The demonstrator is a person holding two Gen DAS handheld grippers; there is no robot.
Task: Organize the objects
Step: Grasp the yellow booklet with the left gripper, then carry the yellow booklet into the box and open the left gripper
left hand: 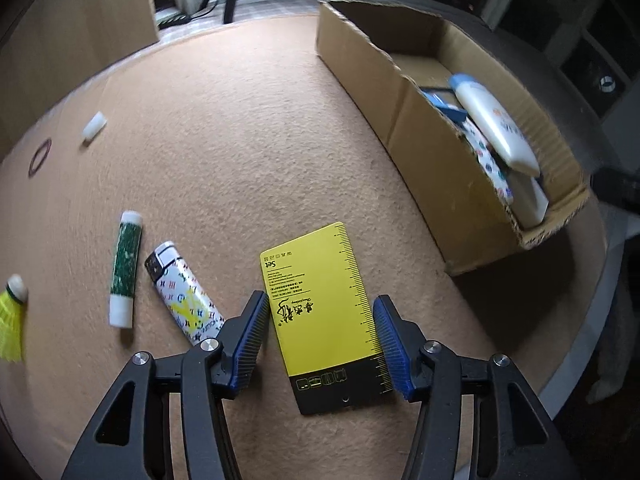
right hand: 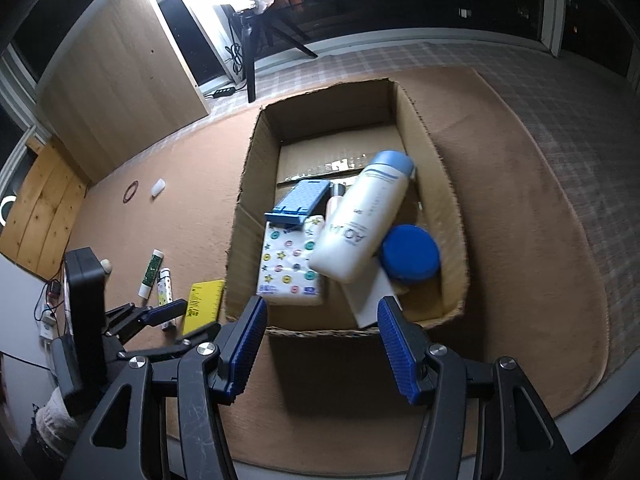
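A yellow ruler card (left hand: pixel 324 316) lies flat on the tan carpet. My left gripper (left hand: pixel 322 336) is open and straddles it, a blue pad close to each long edge. It shows from the side in the right wrist view as the left gripper (right hand: pixel 182 320) over the card (right hand: pixel 204 300). My right gripper (right hand: pixel 322 340) is open and empty above the near wall of the cardboard box (right hand: pixel 248 200). In the box, a white bottle (right hand: pixel 360 220) leans on a tissue pack (right hand: pixel 288 268), a blue stand (right hand: pixel 300 200) and a blue-lidded jar (right hand: pixel 410 254).
Left of the card lie a patterned lighter (left hand: pixel 184 296), a green glue stick (left hand: pixel 126 268), a yellow shuttlecock (left hand: pixel 12 316), a white cap (left hand: pixel 95 127) and a rubber band (left hand: pixel 40 156). A wooden cabinet (right hand: pixel 120 80) and tripod legs (right hand: pixel 250 60) stand beyond the carpet.
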